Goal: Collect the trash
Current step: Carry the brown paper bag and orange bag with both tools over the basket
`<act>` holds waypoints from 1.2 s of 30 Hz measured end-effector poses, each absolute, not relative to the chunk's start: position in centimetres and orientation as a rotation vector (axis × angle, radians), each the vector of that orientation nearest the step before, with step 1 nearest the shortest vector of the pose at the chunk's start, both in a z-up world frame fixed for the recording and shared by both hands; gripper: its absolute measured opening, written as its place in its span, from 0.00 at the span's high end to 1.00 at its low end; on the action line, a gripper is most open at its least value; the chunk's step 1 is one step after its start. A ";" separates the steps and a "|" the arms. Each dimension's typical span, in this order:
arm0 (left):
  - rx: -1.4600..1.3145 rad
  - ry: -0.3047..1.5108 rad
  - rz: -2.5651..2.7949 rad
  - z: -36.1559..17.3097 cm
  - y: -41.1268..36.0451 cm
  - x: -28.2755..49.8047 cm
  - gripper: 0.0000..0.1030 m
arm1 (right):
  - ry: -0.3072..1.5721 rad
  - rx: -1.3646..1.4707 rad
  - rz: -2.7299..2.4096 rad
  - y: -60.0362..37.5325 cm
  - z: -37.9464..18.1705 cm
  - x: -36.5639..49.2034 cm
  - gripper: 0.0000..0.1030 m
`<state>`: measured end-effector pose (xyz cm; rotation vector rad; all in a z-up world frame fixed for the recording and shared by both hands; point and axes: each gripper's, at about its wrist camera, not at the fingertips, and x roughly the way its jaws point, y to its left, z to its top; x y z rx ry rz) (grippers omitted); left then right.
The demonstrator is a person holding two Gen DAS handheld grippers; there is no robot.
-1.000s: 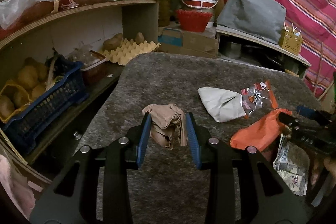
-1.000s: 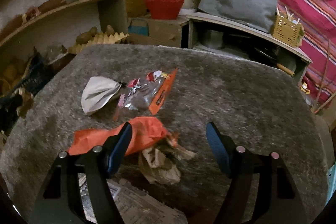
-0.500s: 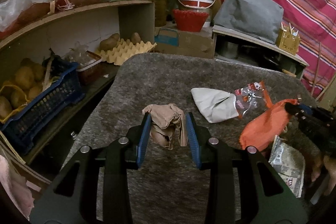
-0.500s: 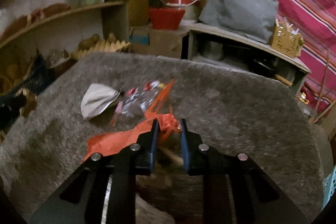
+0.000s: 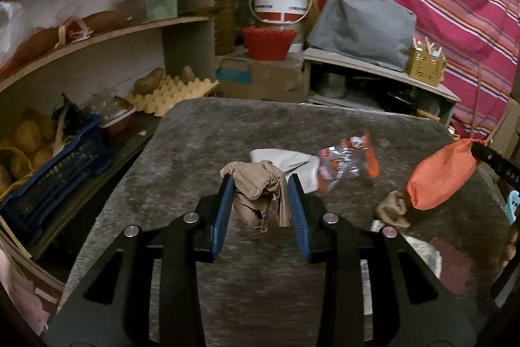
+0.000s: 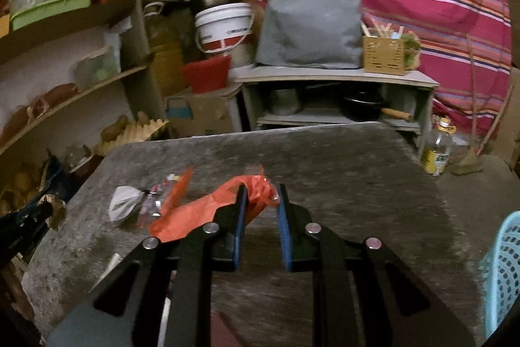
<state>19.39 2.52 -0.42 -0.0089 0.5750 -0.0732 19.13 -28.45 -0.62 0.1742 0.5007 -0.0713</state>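
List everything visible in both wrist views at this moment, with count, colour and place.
Crumpled tan paper wad: 1, tan, between left gripper's pads.
Orange plastic bag: 1, orange, pinched by right gripper, lifted off table.
White folded paper pouch: 1, white, table centre.
Clear printed wrapper: 1, clear with red-orange edge, beside pouch.
Second tan wad: 1, tan, table, below bag.
Grey table: 1.
White bucket: 1, behind table.
Red basket: 1, below bucket.
Blue crate: 1, left shelf.
Turquoise basket: 1, right edge.
Left gripper: black, blue pads.
Right gripper: same.
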 end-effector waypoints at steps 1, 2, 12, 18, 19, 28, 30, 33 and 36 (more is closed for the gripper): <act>-0.009 0.571 -0.083 -0.2 1.9 19.3 0.68 | 0.502 0.174 -0.084 -29.0 -0.7 18.9 0.82; -0.009 0.567 -0.091 -0.1 1.4 19.2 0.68 | 0.503 0.175 -0.092 -29.5 -0.7 18.6 0.82; 0.041 0.529 -0.176 0.7 -5.5 18.0 0.68 | 0.509 0.149 -0.186 -34.9 -0.5 14.9 0.82; 0.063 0.525 -0.234 0.6 -9.6 17.5 0.68 | 0.525 0.119 -0.265 -38.9 -0.2 12.2 0.82; 0.072 0.524 -0.245 0.5 -10.5 17.5 0.68 | 0.524 0.114 -0.277 -39.3 -0.1 11.8 0.82; 0.112 0.520 -0.328 0.3 -15.9 16.4 0.68 | 0.493 0.162 -0.413 -46.8 0.9 6.3 0.82; 0.116 0.514 -0.339 0.4 -16.7 16.1 0.68 | 0.490 0.184 -0.432 -48.1 0.8 5.5 0.82; 0.127 0.506 -0.346 0.3 -17.8 15.8 0.68 | 0.492 0.224 -0.455 -50.3 0.4 4.5 0.82; 0.115 0.511 -0.355 0.4 -18.4 15.7 0.68 | 0.494 0.233 -0.470 -51.4 0.0 3.9 0.82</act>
